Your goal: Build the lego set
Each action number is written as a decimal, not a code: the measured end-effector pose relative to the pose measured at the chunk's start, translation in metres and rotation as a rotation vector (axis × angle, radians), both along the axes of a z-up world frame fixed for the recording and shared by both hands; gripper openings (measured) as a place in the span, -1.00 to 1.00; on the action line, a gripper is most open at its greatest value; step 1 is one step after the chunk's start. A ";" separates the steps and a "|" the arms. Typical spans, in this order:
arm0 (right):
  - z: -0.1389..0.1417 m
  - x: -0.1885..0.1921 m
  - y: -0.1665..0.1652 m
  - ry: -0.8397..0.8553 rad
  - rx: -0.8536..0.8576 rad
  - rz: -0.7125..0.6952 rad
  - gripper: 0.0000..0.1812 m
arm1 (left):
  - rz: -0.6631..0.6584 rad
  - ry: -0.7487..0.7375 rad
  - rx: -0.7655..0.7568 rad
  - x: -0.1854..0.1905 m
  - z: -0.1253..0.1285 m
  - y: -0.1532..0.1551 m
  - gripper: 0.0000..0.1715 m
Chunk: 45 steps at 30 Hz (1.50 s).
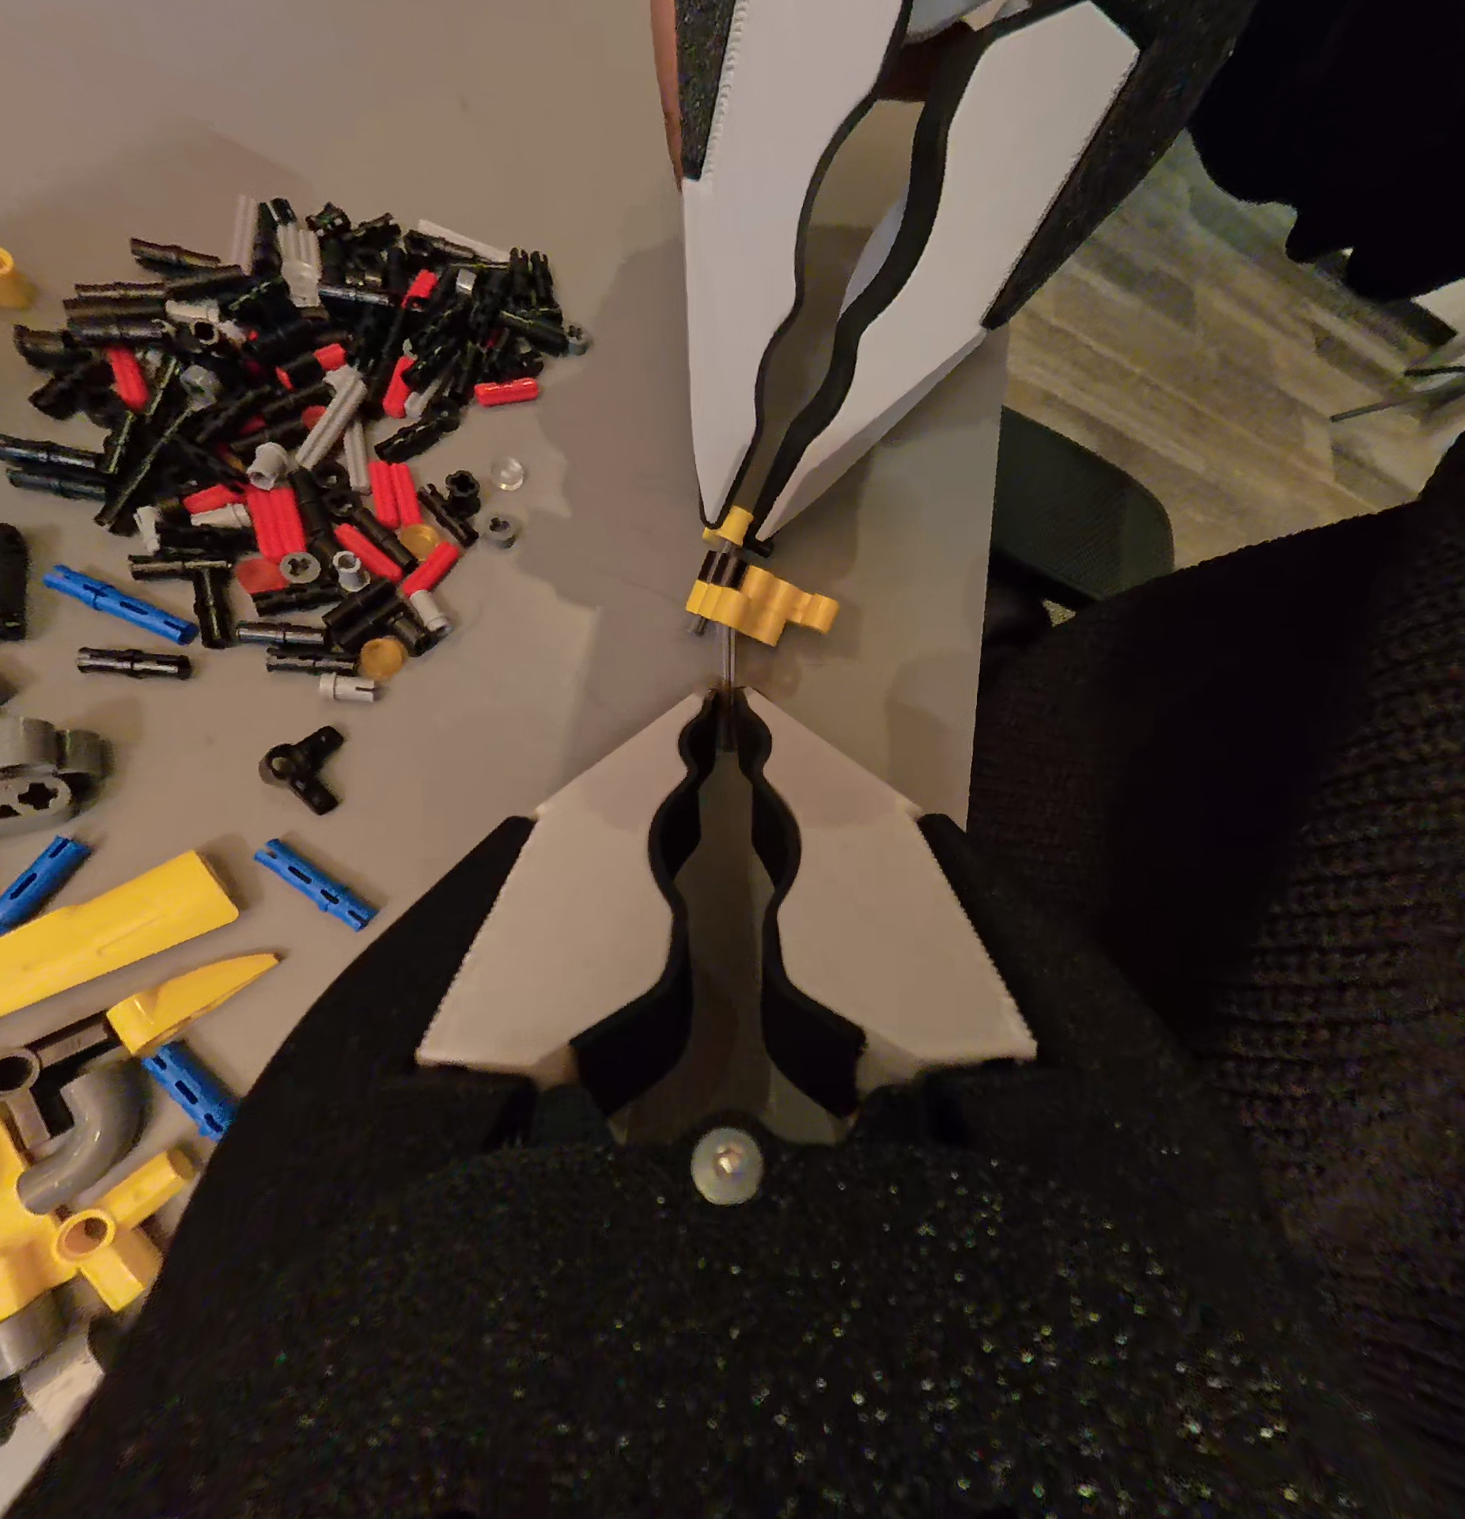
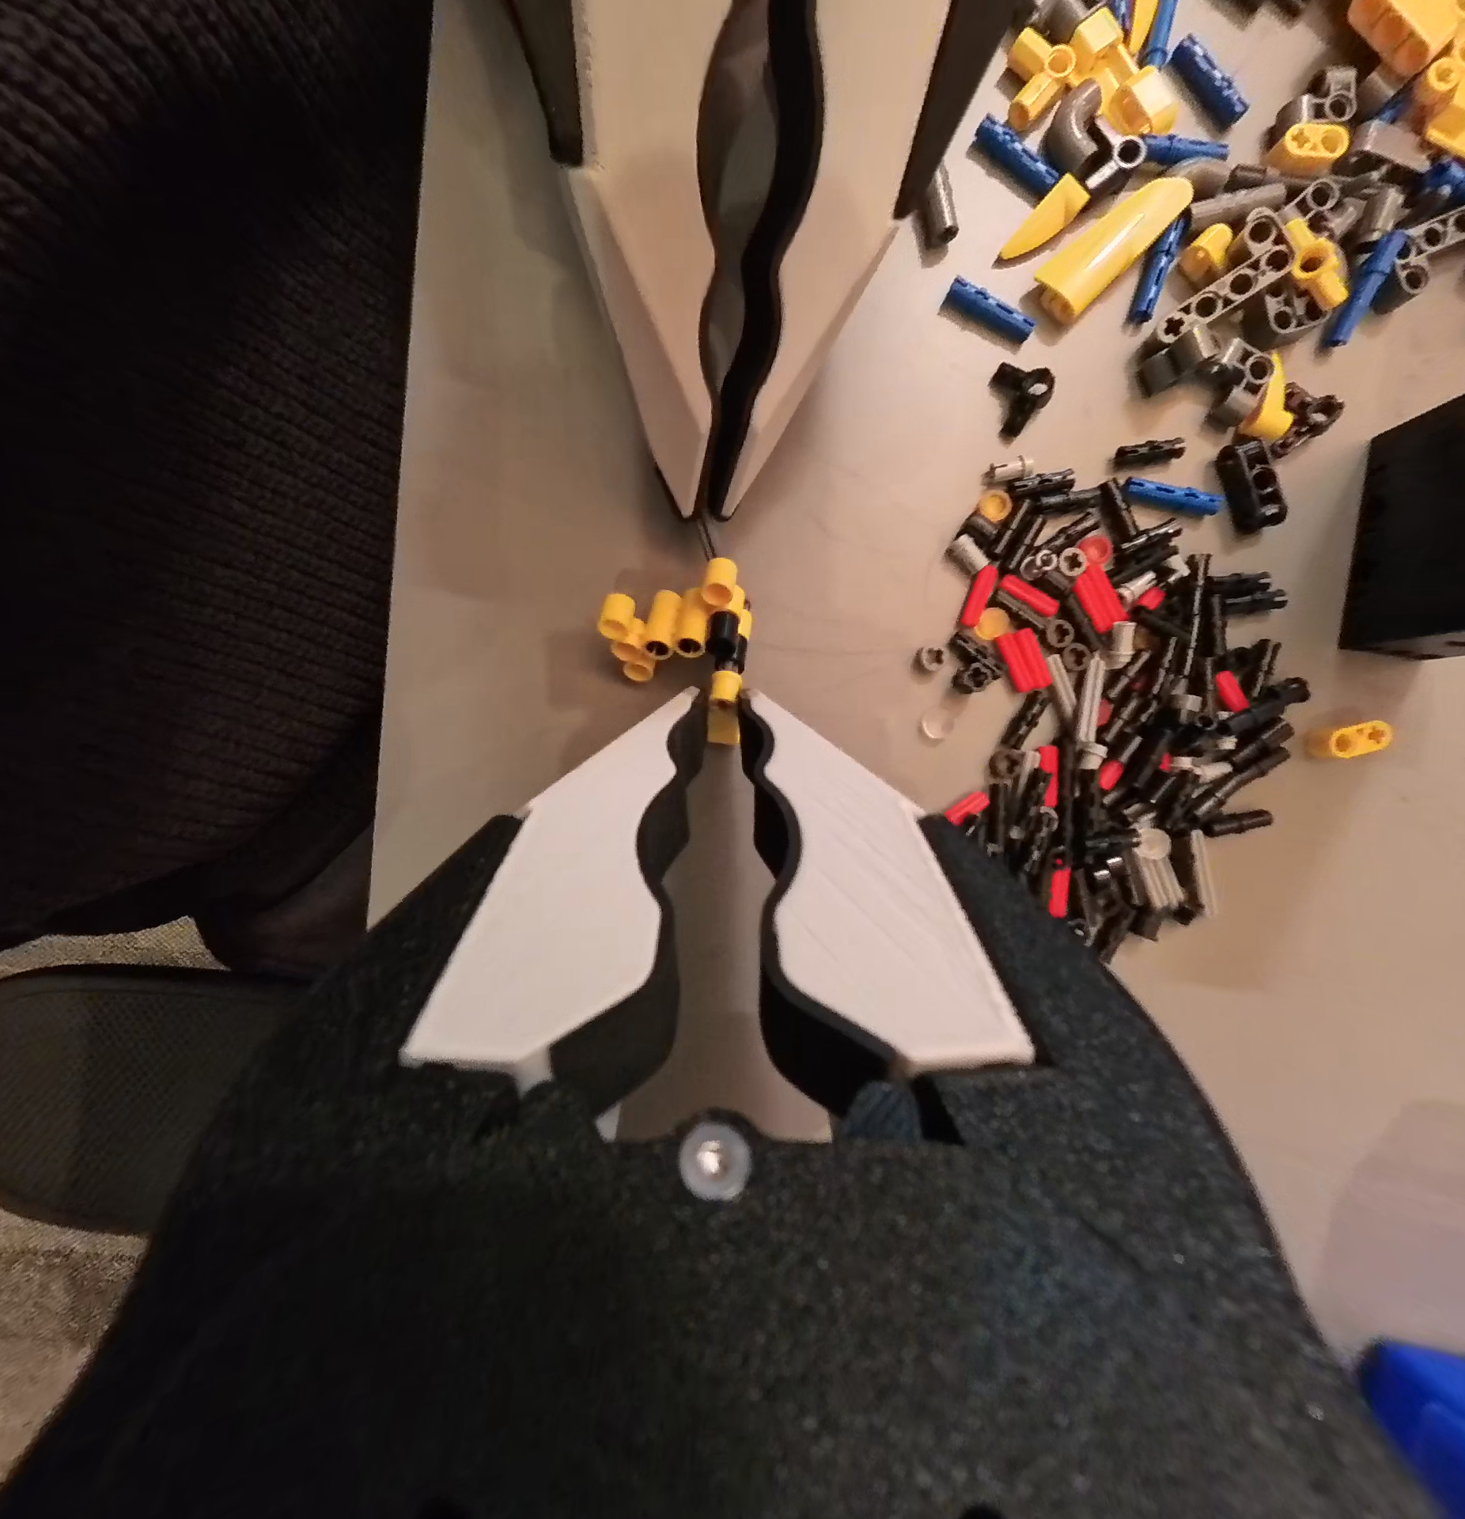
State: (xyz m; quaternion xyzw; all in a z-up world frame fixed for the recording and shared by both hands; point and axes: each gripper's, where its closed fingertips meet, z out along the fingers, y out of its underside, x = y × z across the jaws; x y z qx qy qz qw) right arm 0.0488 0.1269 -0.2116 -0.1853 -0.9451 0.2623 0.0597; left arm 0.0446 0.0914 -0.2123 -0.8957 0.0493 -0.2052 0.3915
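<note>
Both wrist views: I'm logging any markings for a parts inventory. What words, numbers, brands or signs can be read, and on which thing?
None can be read: no writing shows on the left gripper, the right gripper, the yellow connector assembly, the pile of pins and axles, the black box or the grey table.

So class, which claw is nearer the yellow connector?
Right. The right claw pinches a yellow bush just beside the yellow connector; the left claw grips the axle's far end.
</note>
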 end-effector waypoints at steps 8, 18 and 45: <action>0.004 0.001 0.000 -0.014 -0.008 0.003 -0.92 | -0.035 0.064 0.067 0.001 0.007 0.003 -0.96; 0.013 0.009 -0.001 -0.101 -0.028 0.029 -0.92 | -0.095 0.227 0.205 0.003 0.019 0.004 -0.97; 0.001 0.005 -0.013 -0.284 0.288 0.115 -0.92 | -0.052 0.156 0.146 0.000 0.015 0.001 -0.82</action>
